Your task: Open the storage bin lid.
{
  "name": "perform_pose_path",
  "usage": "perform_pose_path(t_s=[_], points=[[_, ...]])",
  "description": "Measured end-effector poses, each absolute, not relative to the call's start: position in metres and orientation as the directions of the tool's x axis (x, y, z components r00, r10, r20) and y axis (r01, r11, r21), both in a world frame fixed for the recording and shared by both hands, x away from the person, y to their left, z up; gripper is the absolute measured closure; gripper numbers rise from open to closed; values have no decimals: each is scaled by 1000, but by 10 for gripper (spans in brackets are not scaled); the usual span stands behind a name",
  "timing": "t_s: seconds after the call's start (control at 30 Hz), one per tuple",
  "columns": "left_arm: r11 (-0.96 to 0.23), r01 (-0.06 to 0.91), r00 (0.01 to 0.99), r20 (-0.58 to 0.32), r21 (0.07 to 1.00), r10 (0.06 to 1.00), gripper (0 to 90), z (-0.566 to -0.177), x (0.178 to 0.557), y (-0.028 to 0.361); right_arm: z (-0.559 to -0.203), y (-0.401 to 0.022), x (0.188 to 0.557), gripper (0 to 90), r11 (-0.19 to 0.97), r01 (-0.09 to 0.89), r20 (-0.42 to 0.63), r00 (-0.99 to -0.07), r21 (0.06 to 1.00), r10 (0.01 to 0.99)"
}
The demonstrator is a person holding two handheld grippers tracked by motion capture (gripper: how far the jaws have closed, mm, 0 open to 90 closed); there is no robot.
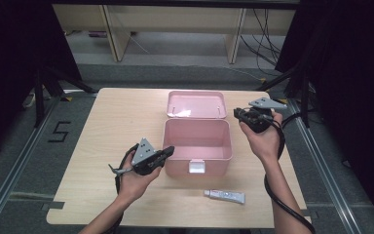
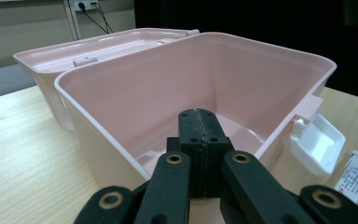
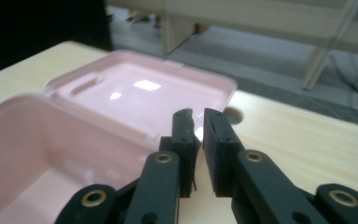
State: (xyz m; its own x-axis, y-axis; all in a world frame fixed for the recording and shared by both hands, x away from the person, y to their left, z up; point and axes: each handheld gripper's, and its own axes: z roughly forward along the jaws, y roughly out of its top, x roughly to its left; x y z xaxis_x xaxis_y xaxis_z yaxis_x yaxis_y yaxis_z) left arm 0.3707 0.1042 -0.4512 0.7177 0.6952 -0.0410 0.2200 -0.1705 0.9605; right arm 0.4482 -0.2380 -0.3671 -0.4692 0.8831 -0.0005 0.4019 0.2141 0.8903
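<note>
An open pink plastic box [image 1: 224, 126] stands mid-table, its lid [image 1: 196, 104] laid back flat behind it and a white latch [image 1: 196, 166] on its front wall. The box looks to hold nothing. My left gripper [image 1: 169, 150] is at the box's front left corner, jaws shut with nothing held; in the left gripper view its tips [image 2: 199, 114] sit just over the rim [image 2: 98, 74]. My right gripper [image 1: 237, 113] hovers at the box's back right corner. In the right gripper view its jaws [image 3: 196, 114] stand a narrow gap apart, holding nothing, over the lid [image 3: 140, 88].
A small white tube [image 1: 225, 196] lies on the wooden table [image 1: 112, 126] in front of the box, toward the right; it also appears past the latch [image 2: 317, 142] as a tube end [image 2: 356, 175]. Dark floor and rails surround the table.
</note>
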Motion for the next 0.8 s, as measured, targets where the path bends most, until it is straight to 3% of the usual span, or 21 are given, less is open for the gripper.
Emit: perform_pose_path(t_s=[0.2, 0.8], points=[[-163, 227, 716, -51, 960, 696, 891, -451, 371, 103, -375, -243, 419, 757, 322, 417, -42, -557, 850, 830], [-152, 243, 702, -65, 958, 709, 768, -448, 372, 104, -391, -263, 364, 689, 390, 479, -23, -609, 786, 793]])
